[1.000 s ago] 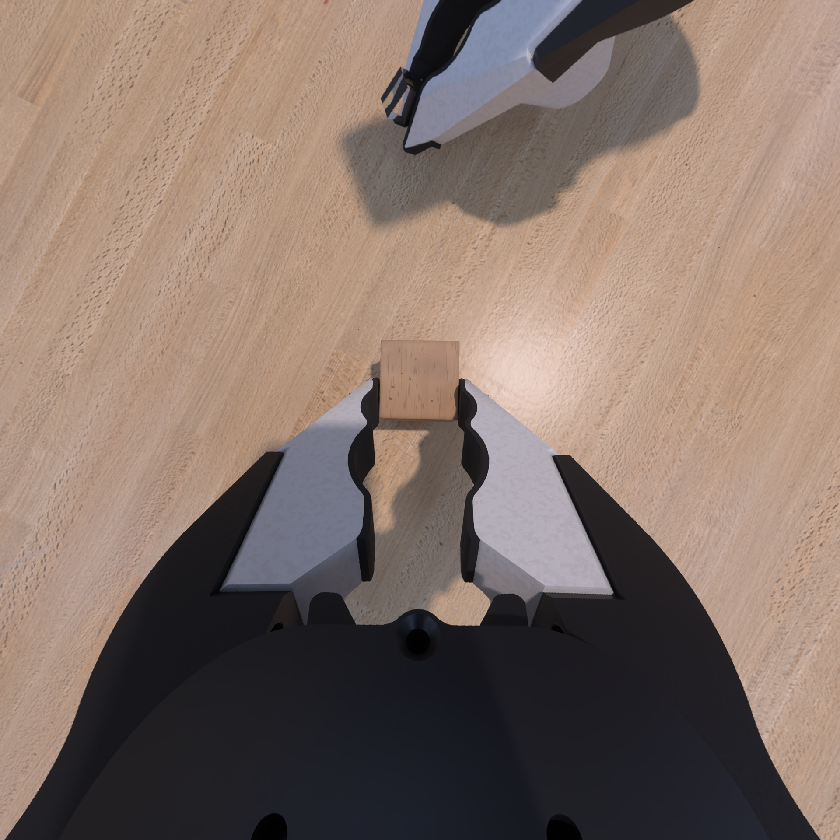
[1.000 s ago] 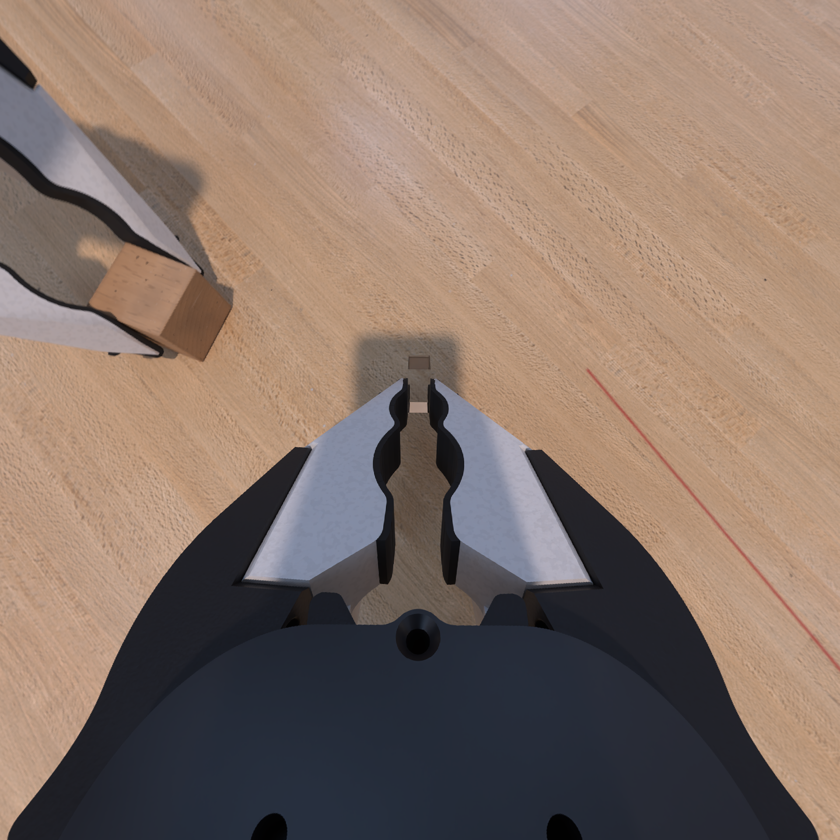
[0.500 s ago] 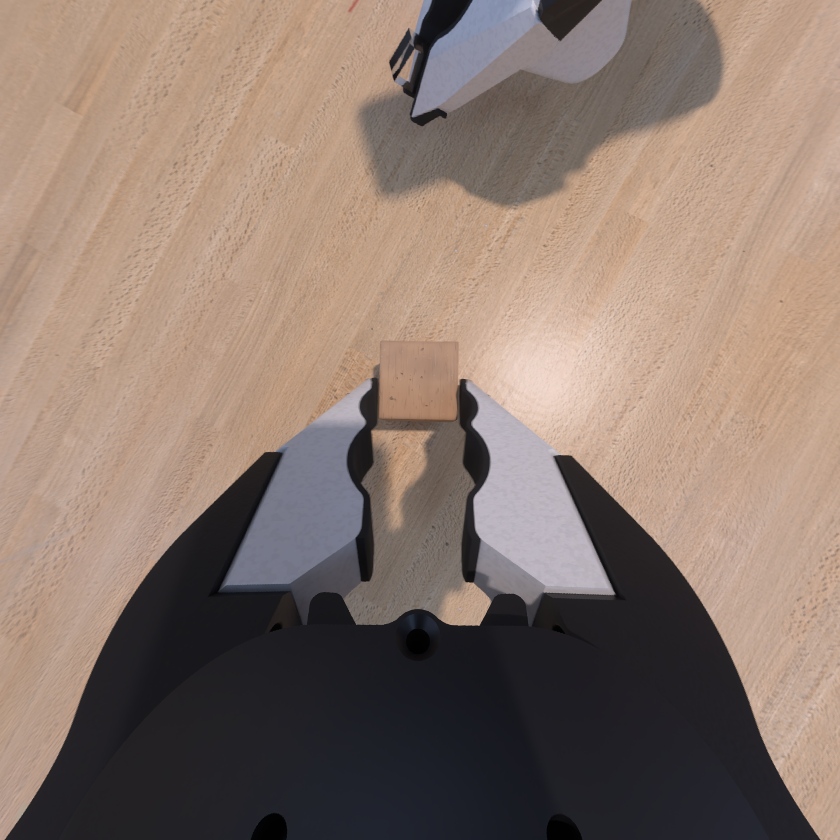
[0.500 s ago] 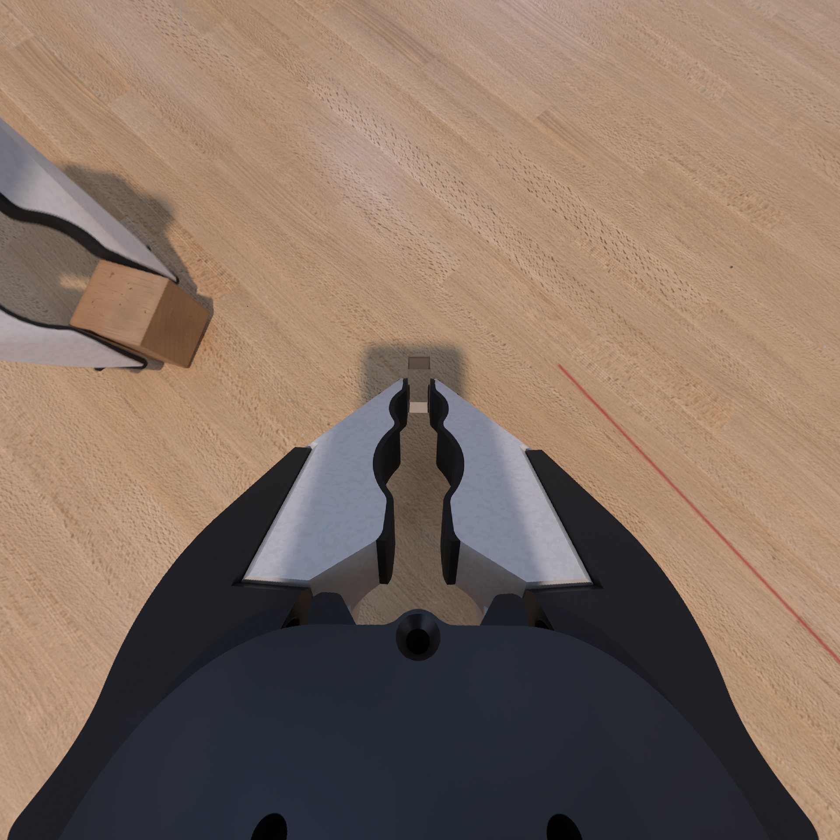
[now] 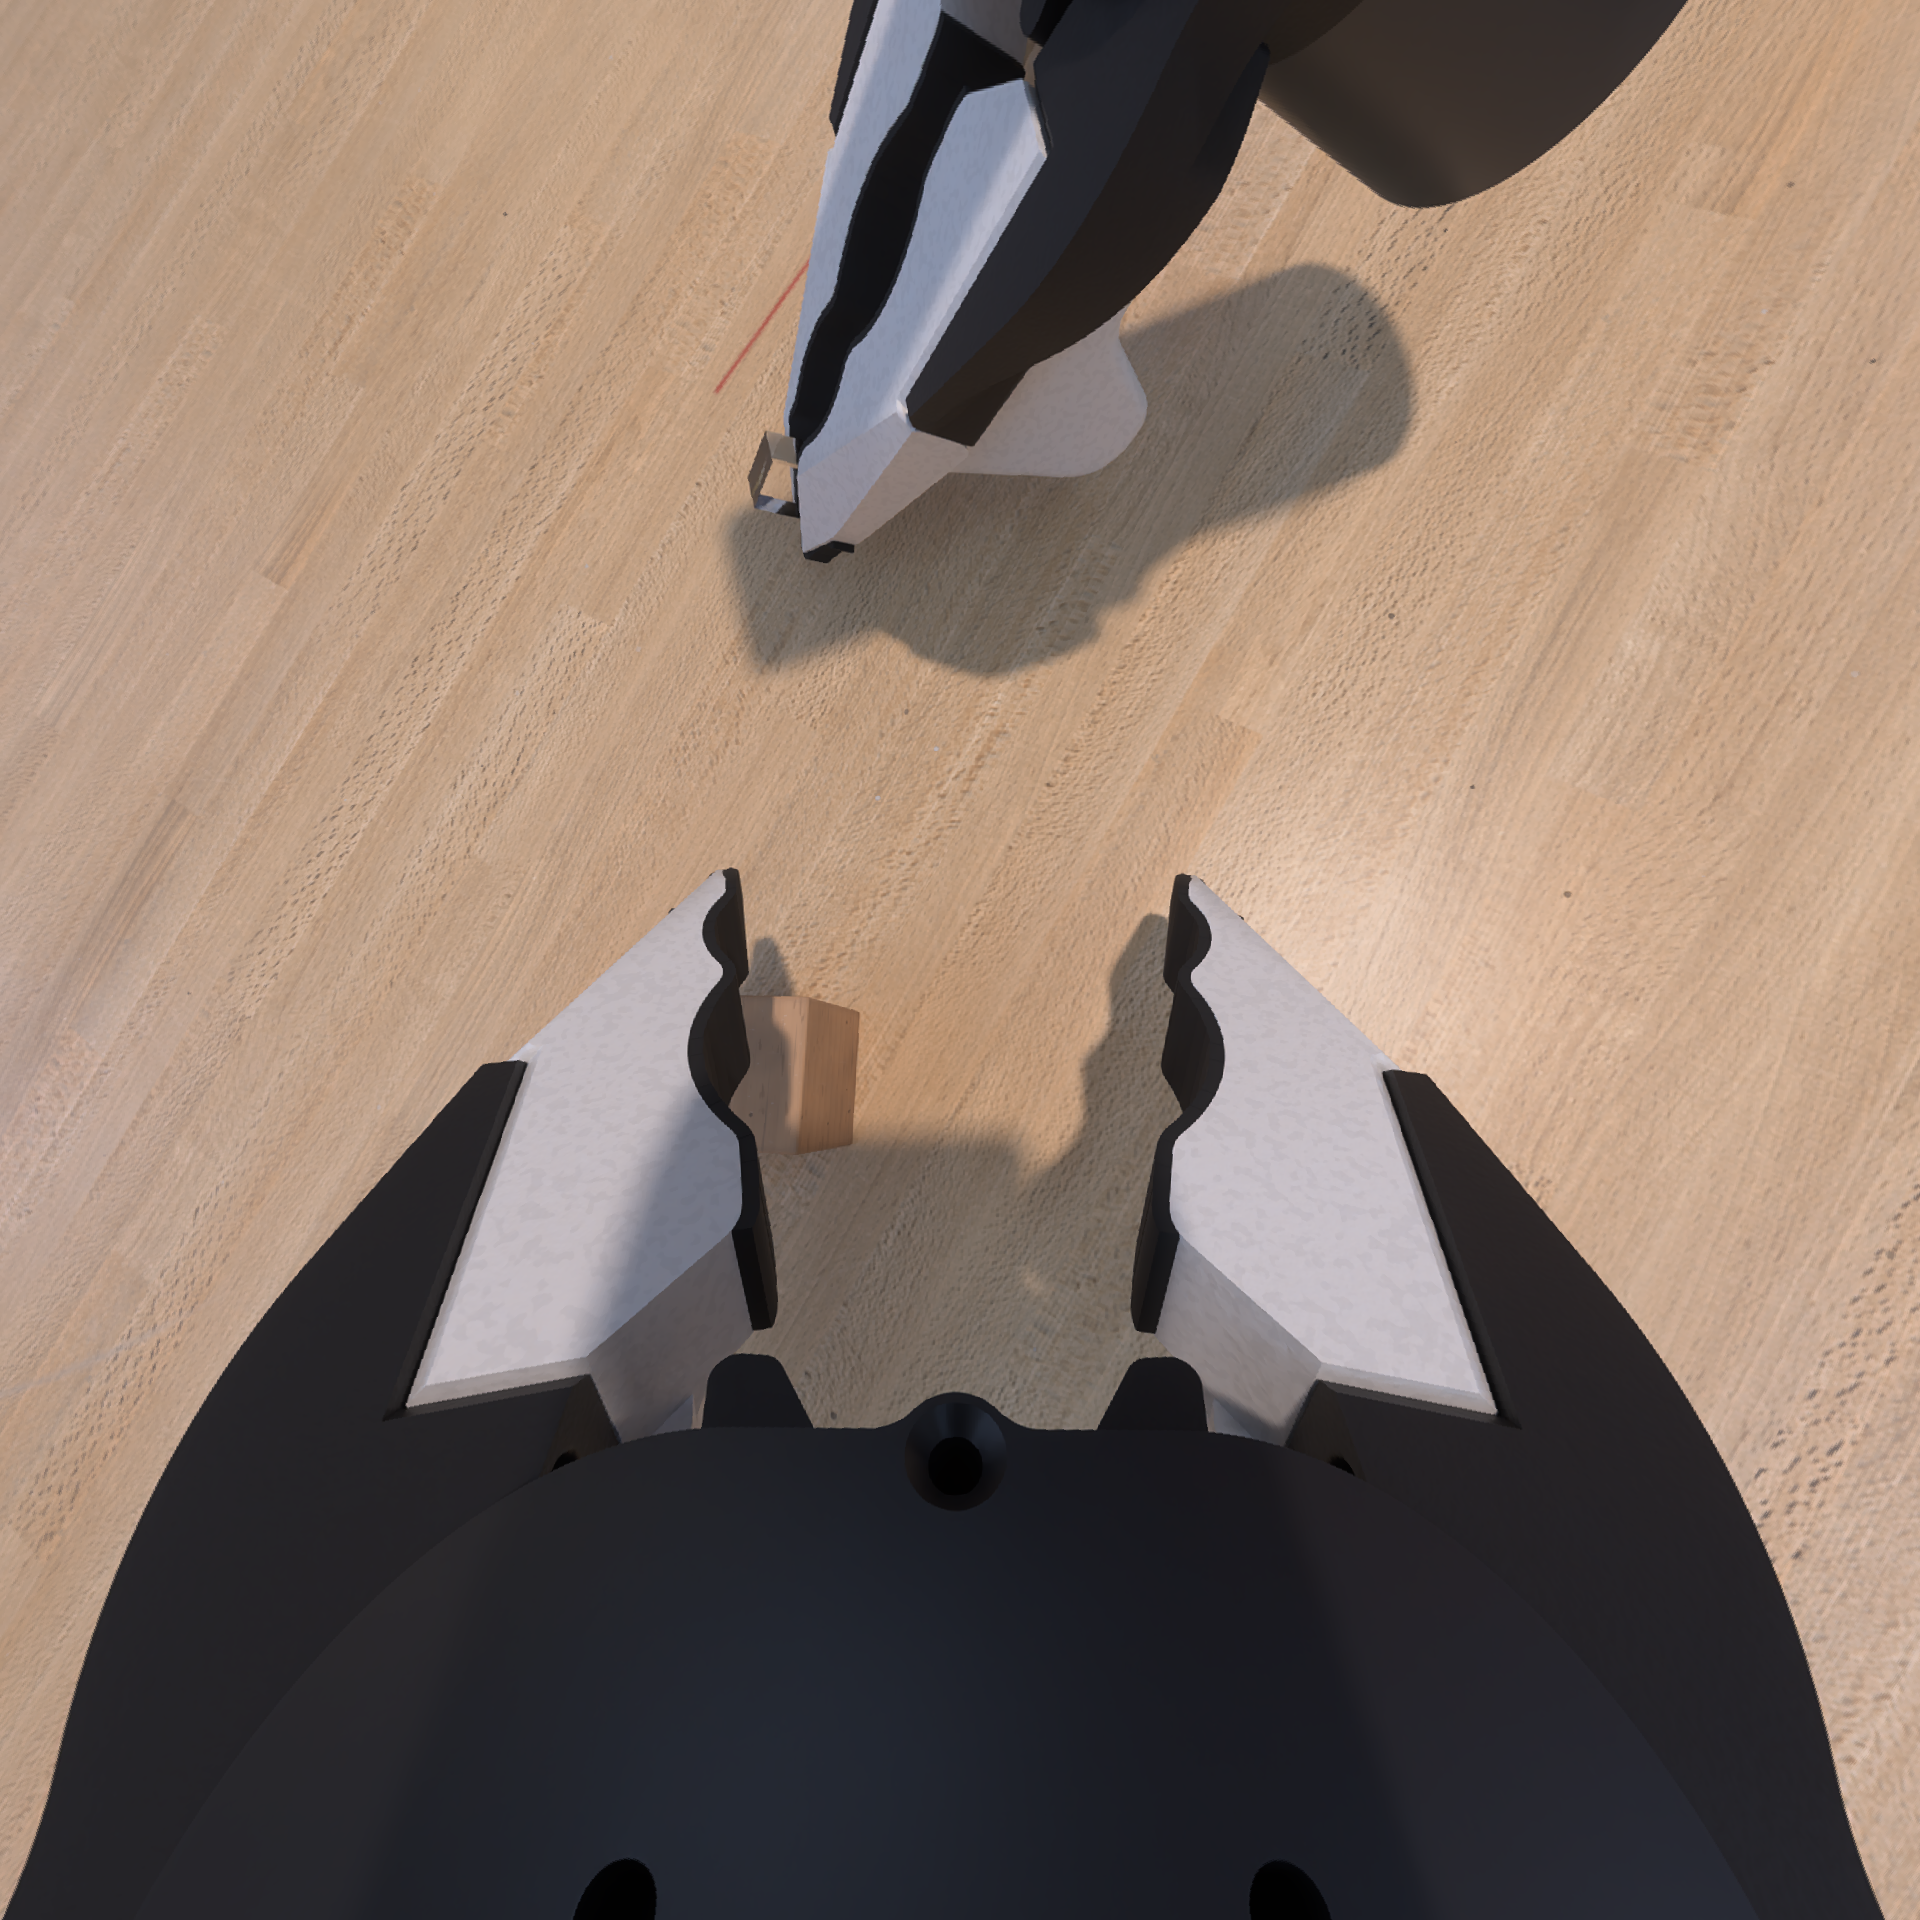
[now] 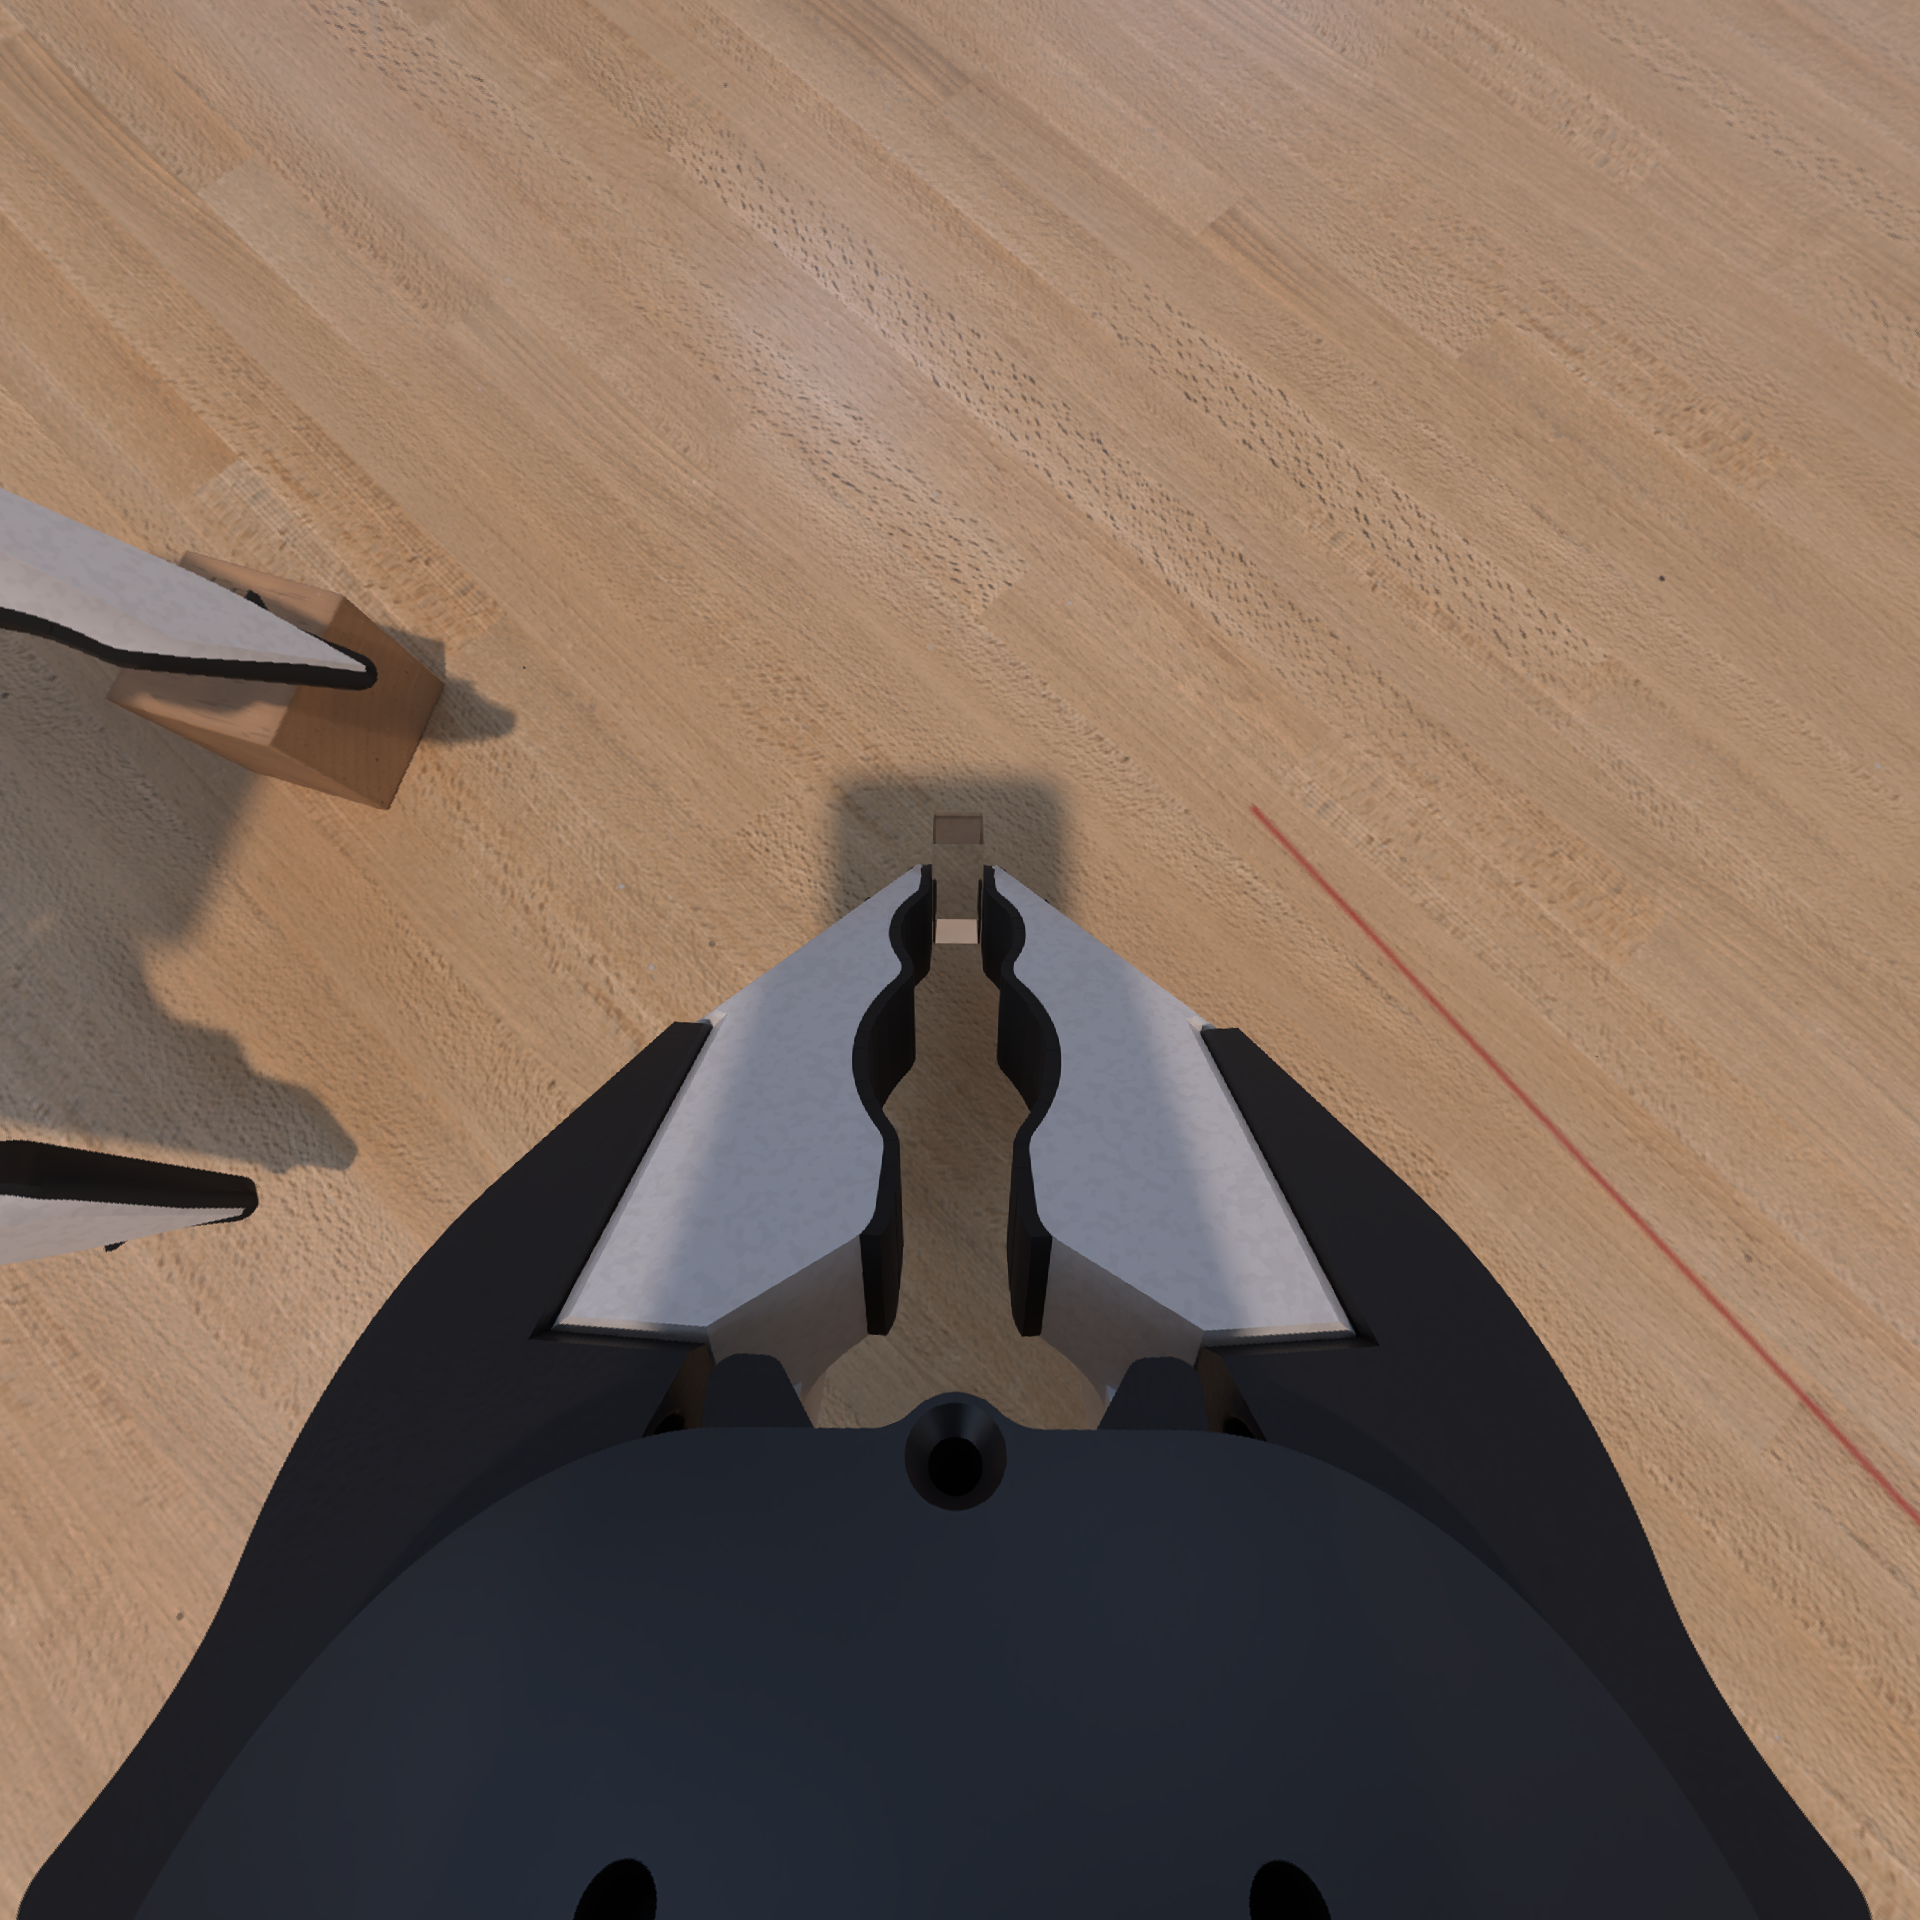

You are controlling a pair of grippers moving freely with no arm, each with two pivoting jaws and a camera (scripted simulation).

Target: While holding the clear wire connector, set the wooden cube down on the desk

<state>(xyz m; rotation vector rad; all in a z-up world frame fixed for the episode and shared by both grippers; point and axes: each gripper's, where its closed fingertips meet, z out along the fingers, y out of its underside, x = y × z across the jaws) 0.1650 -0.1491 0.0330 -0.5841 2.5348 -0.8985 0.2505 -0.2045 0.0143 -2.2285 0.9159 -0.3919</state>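
Left tongs [image 5: 951, 883] spread wide; wooden cube [image 5: 805, 1081] sits on desk [image 5: 312, 623] beside their left finger. Light, rigid, grip flat opposite faces. Right tongs [image 6: 954, 878] pinch clear wire connector [image 6: 957, 925], tiny, slippery-looking.

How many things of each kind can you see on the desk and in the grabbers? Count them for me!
Grippers: 2, left gripper and right gripper
Wooden cube: 1
Clear wire connector: 1
Thin red line on the desk: 1
Total: 5
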